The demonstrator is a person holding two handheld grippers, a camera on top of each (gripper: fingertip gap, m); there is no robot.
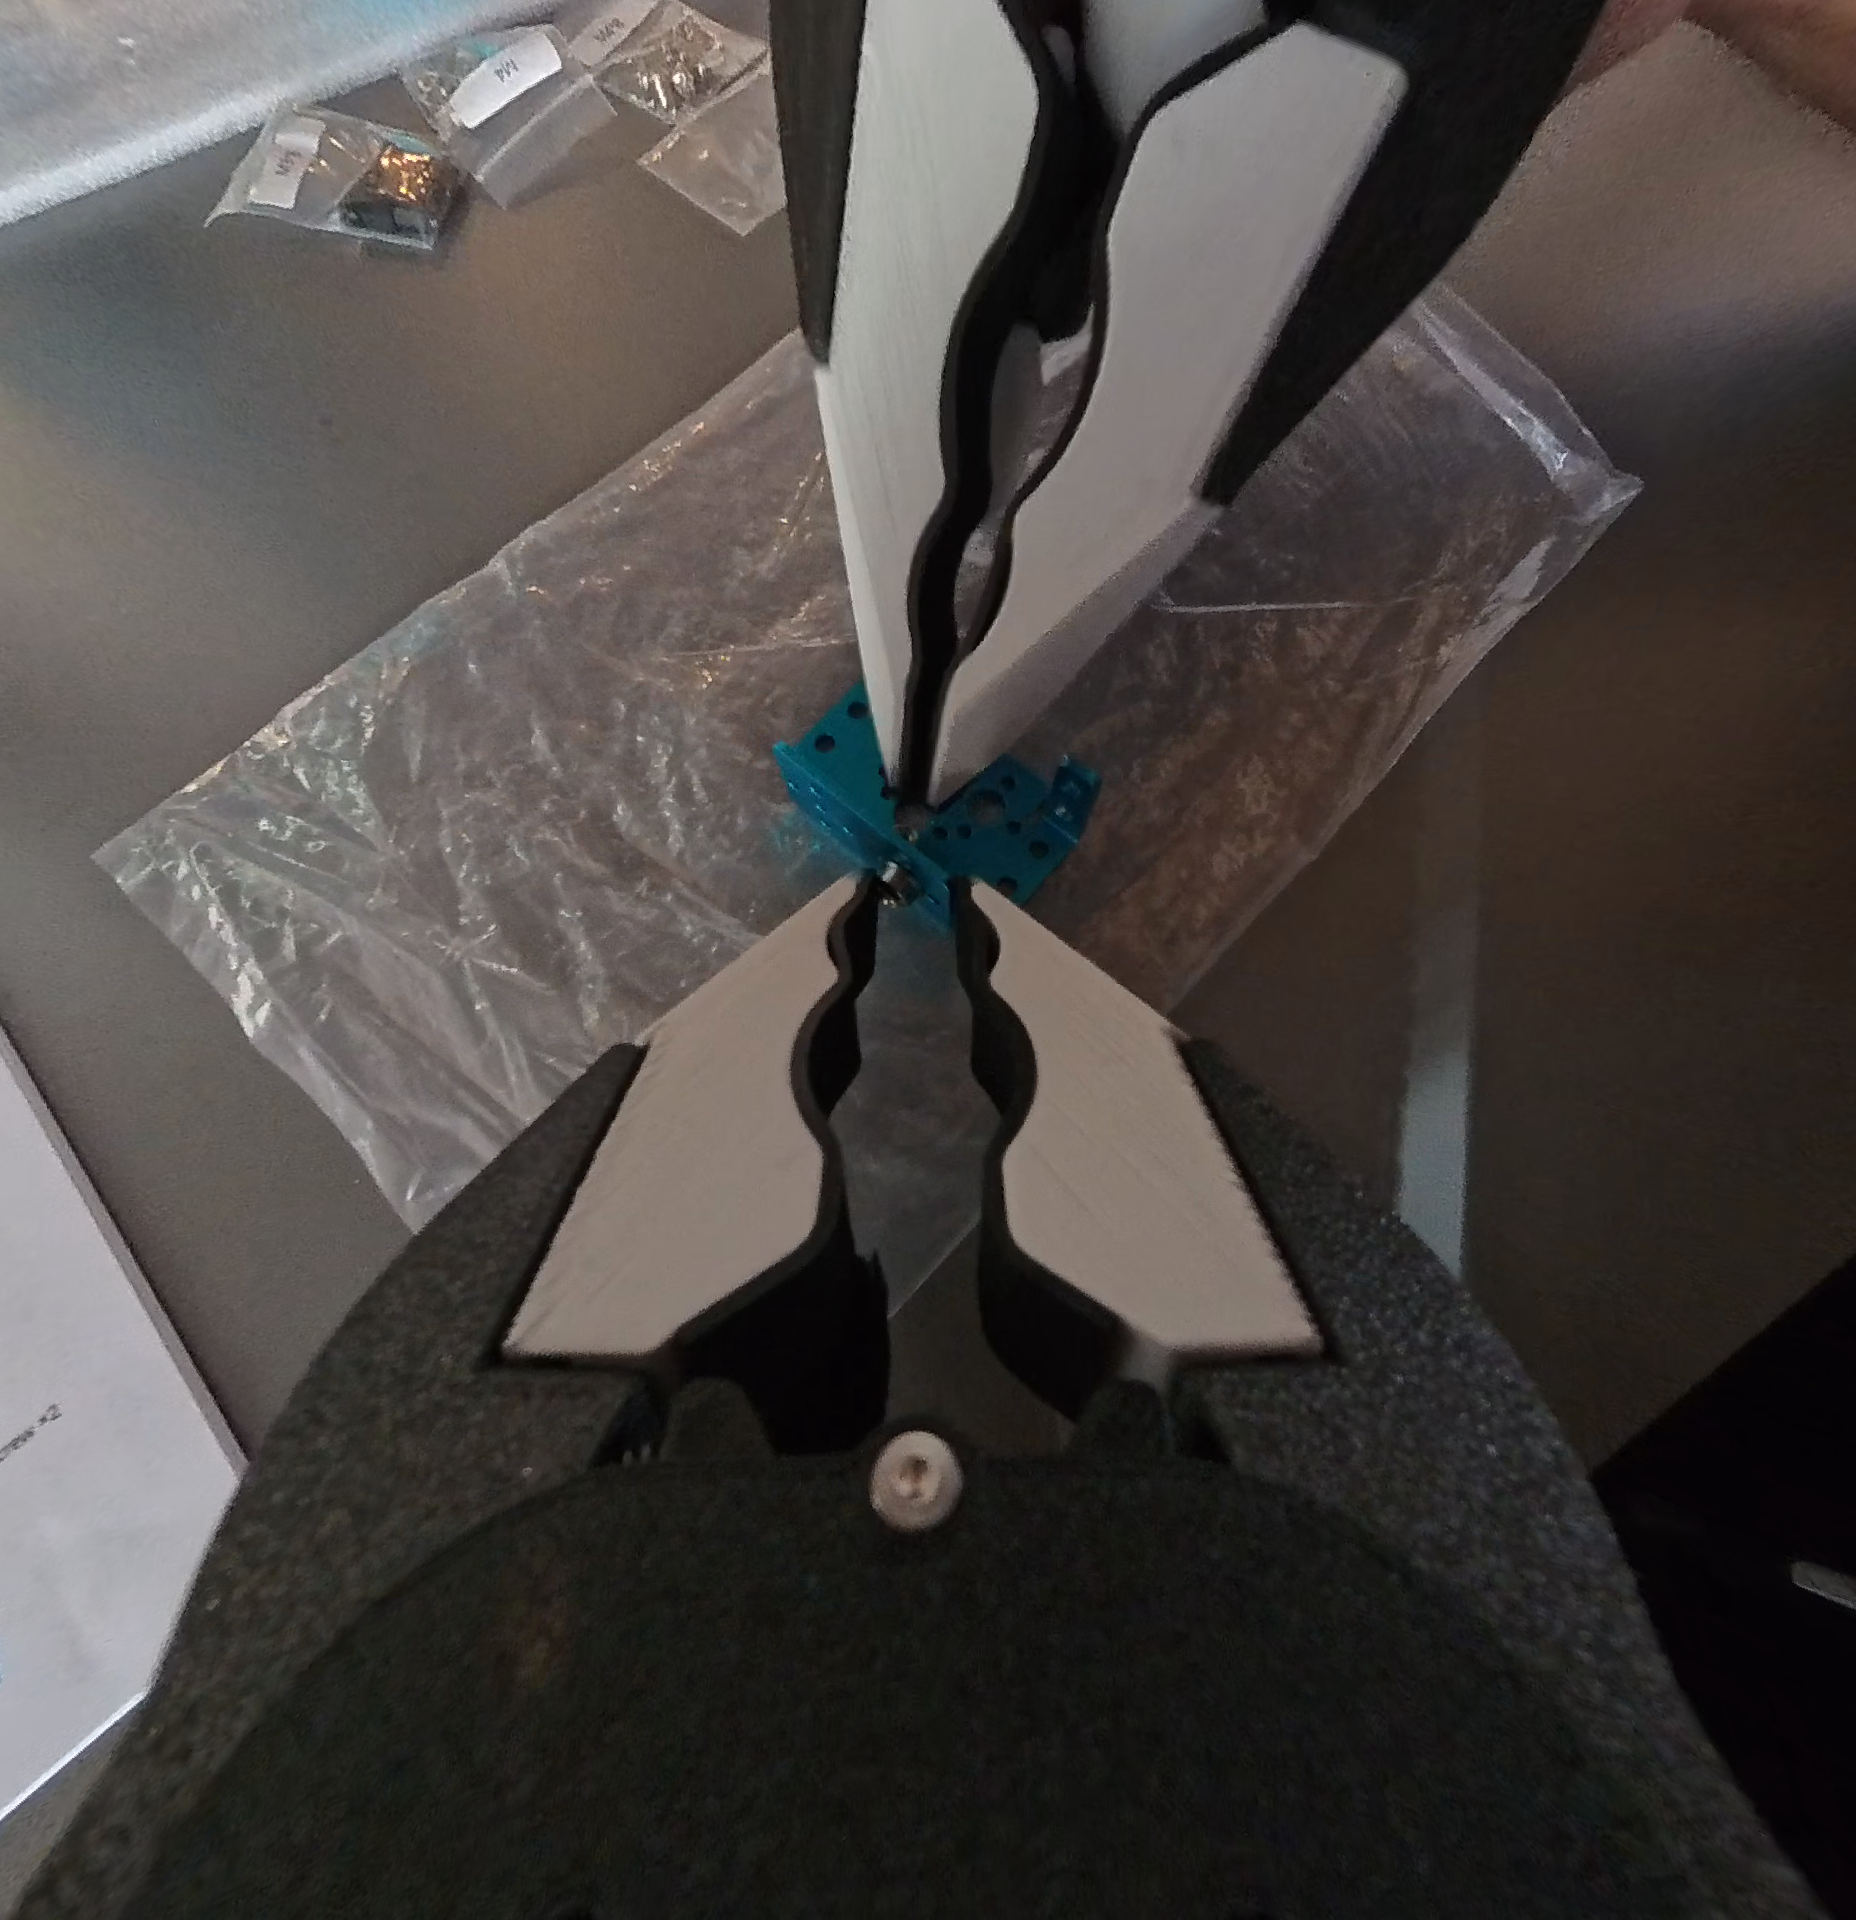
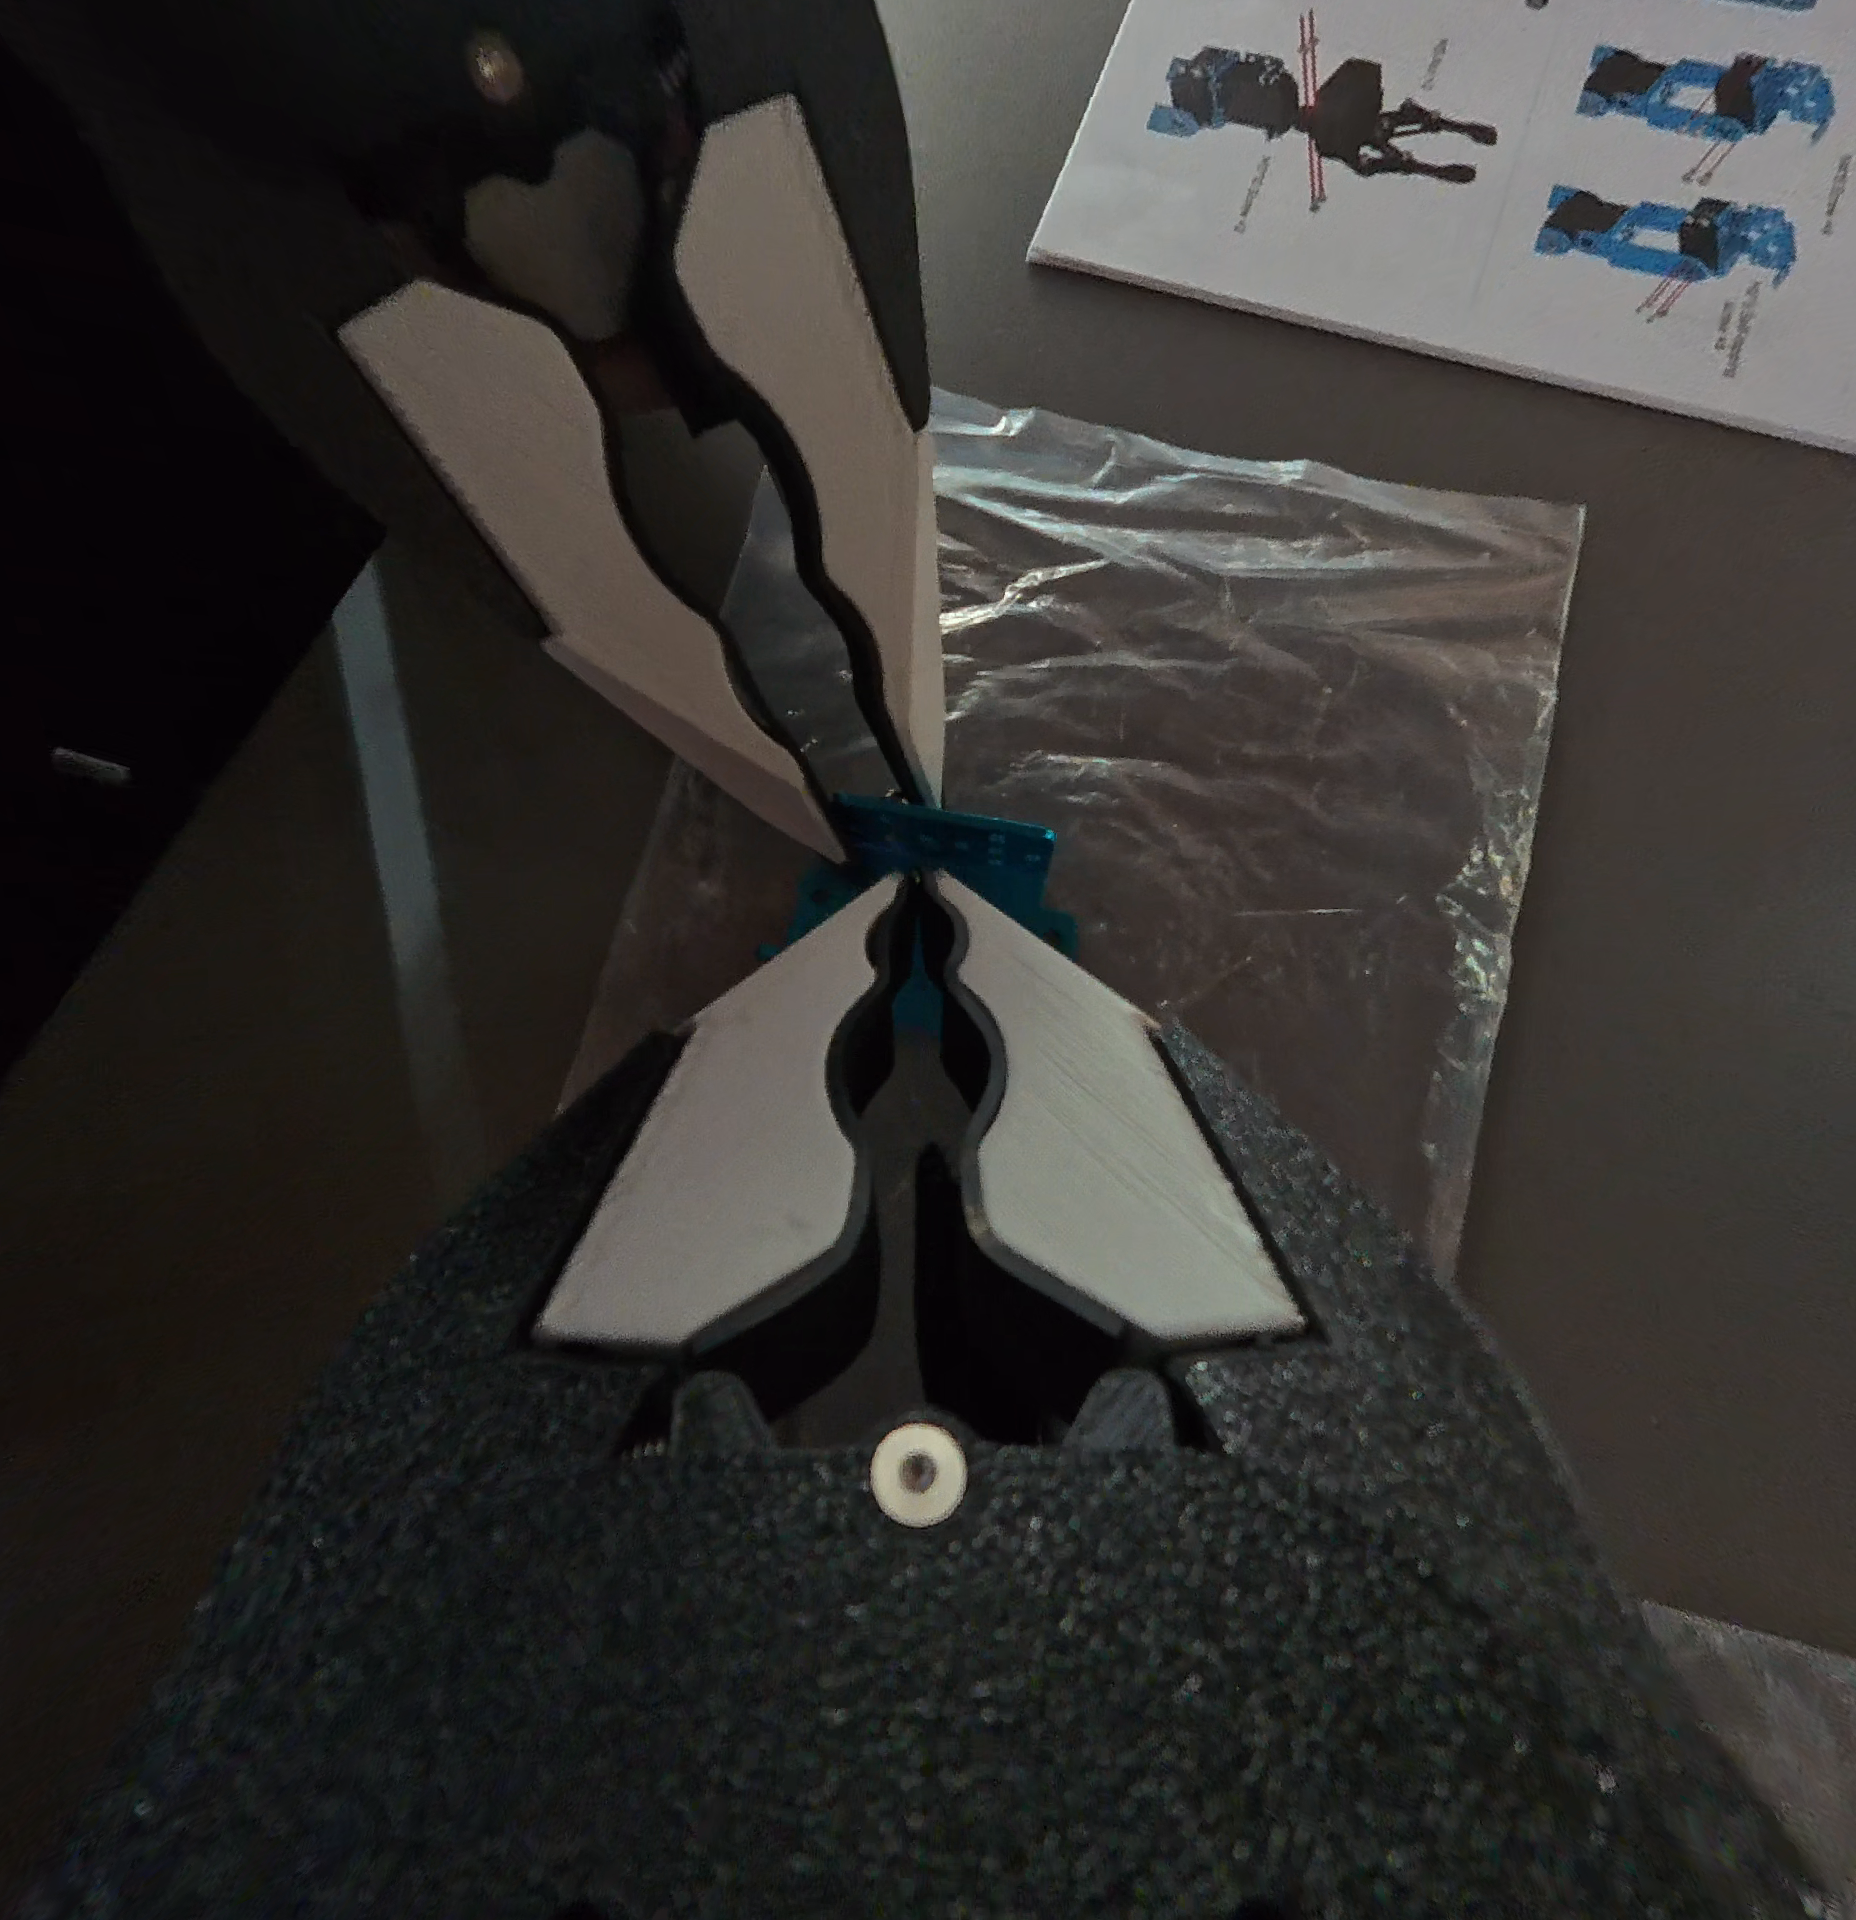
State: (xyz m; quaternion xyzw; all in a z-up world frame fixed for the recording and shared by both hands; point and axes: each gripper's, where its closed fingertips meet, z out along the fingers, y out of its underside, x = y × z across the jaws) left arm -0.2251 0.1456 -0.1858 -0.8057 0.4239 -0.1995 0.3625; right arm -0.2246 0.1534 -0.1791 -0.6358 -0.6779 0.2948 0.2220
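Note:
A blue perforated metal bracket (image 1: 1017, 821) is held just above a clear plastic bag (image 1: 488, 790) on the dark table. My left gripper (image 1: 916, 894) is shut on the bracket's upright plate, with a small silver nut (image 1: 893, 888) against its left fingertip. My right gripper (image 1: 911, 795) comes in from the far side with its tips closed together at a small grey screw end (image 1: 916, 816) on the bracket. In the right wrist view my right gripper (image 2: 916, 883) is shut at the bracket (image 2: 965, 842), and the left gripper (image 2: 882, 826) clamps the plate's end.
Several small bags of hardware (image 1: 384, 177) lie at the far left. A white instruction sheet (image 2: 1423, 260) lies beyond the plastic bag (image 2: 1215, 727), and it also shows in the left wrist view (image 1: 30, 1299). The table edge (image 2: 384, 779) runs close to the grippers, with a dark drop past it. Less than 4 cm separates the two grippers' tips.

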